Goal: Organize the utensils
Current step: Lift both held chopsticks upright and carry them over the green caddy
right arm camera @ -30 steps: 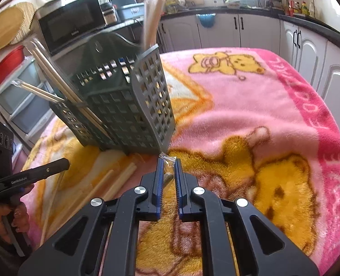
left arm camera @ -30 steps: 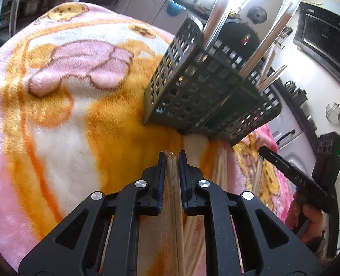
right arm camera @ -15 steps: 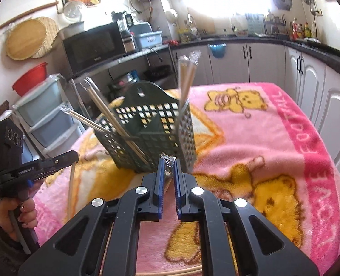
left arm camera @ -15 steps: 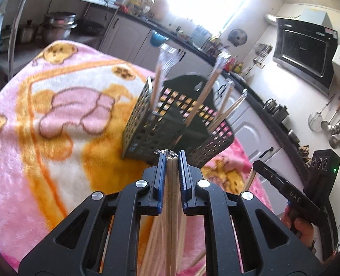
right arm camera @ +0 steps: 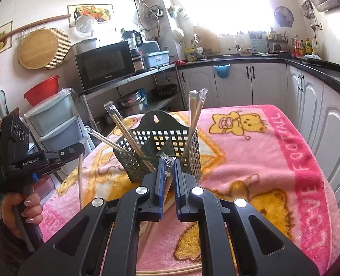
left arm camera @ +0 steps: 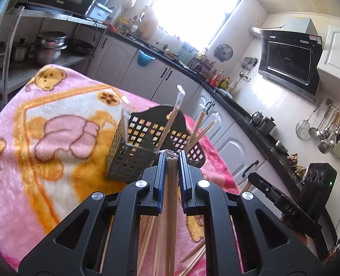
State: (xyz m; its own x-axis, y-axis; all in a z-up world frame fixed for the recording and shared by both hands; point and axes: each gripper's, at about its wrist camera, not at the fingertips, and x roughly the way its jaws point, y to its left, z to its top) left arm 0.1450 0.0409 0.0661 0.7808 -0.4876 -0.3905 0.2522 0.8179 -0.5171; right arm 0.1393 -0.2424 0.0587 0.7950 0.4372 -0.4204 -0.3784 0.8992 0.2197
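So both grippers are loaded rn. Closest to the left wrist cam, the left gripper has its jaws clamped on a plastic-wrapped pair of wooden chopsticks, which runs back between the fingers toward the lens. Same deal on the other side: the right gripper is pinched shut on another wrapped chopstick pair, crinkly wrapper tip poking out past the fingertips.

Under them, a few loose wooden chopsticks lie on the pink and orange cartoon-bear fleece blanket covering the table.

A bit further out, just beyond both sets of tips, stands the dark green perforated plastic utensil caddy, upright, w/ several wrapped pairs already leaning in its compartments.

Step in hand imo: carrying both pairs to the caddy, held up around its rim. Next move prob needs each pair tipped more vertical, lower end aimed into a compartment w/o knocking the ones already leaning there, then let go. Light caddy on soft fleece could tip if bumped.
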